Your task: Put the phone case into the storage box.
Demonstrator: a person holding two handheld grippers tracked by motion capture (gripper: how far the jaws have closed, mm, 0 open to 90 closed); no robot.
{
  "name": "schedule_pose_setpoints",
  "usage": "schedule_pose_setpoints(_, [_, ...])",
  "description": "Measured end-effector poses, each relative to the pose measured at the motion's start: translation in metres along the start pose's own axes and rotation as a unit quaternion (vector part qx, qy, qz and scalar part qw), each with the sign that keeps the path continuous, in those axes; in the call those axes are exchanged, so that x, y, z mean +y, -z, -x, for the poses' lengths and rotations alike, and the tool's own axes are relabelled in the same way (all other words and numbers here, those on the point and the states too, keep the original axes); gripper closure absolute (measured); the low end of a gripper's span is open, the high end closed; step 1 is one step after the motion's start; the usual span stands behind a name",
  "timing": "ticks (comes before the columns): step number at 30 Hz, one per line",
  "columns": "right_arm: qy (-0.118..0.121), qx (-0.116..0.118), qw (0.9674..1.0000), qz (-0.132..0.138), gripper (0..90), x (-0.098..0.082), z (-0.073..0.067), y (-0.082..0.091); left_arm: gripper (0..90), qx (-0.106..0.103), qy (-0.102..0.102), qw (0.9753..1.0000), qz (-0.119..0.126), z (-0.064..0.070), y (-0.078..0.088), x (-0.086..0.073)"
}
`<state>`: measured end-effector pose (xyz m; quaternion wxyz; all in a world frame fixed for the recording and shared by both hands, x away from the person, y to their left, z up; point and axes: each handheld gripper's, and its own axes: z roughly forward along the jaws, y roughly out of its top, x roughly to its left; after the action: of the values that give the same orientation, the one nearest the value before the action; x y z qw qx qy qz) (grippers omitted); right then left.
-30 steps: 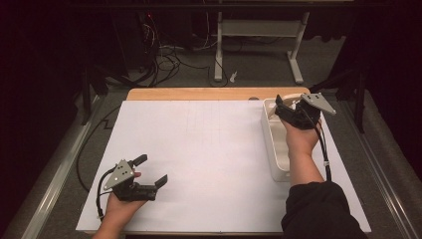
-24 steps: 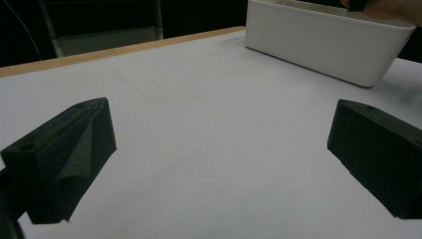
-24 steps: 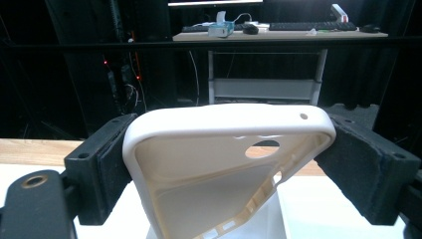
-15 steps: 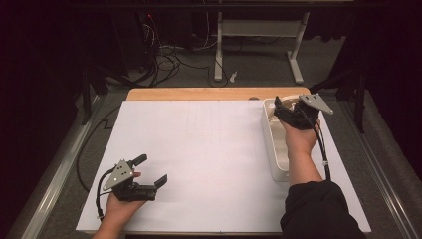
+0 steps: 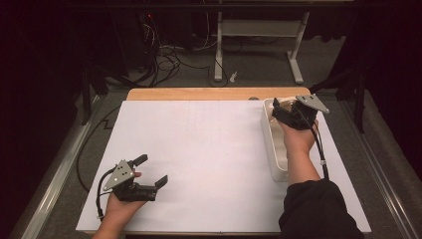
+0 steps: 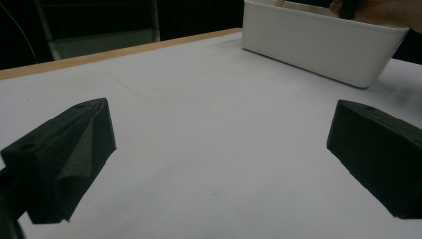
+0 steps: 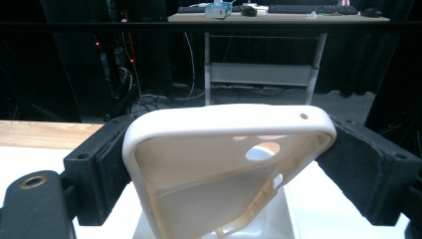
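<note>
Clamped on phone case with right gripper, lifted above white bin. Left gripper wide open, idle on table. Pickup done, placing left.

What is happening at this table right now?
A person holds a gripper in each hand. The right gripper is shut on a cream phone case, held above the far end of a white bin. The left gripper rests open and empty on the white sheet.
</note>
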<state>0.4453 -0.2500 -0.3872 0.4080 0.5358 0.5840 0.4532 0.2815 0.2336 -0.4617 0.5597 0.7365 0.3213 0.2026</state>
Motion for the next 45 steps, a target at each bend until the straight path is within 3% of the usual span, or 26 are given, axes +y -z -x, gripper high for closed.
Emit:
schedule_pose_setpoints(22, [0.019,-0.007,0.9998,-0.008,12.3,-0.006,-0.003,-0.009,0.1,-0.003,0.001,1.0000,-0.001,0.000,0.000,0.000])
schedule_pose_setpoints(27, [0.010,-0.010,0.9999,-0.005,12.2,-0.007,-0.003,-0.010,0.1,-0.002,0.002,1.0000,-0.001,0.000,0.001,0.000])
schedule_pose_setpoints(35, [-0.024,-0.024,0.9994,-0.008,11.6,-0.004,0.001,-0.013,0.1,-0.004,0.004,1.0000,-0.002,0.000,0.000,-0.001])
schedule_pose_setpoints(45, [-0.031,-0.042,0.9984,-0.021,11.3,0.003,-0.003,-0.020,0.1,-0.006,0.005,1.0000,-0.001,-0.001,0.000,-0.001])
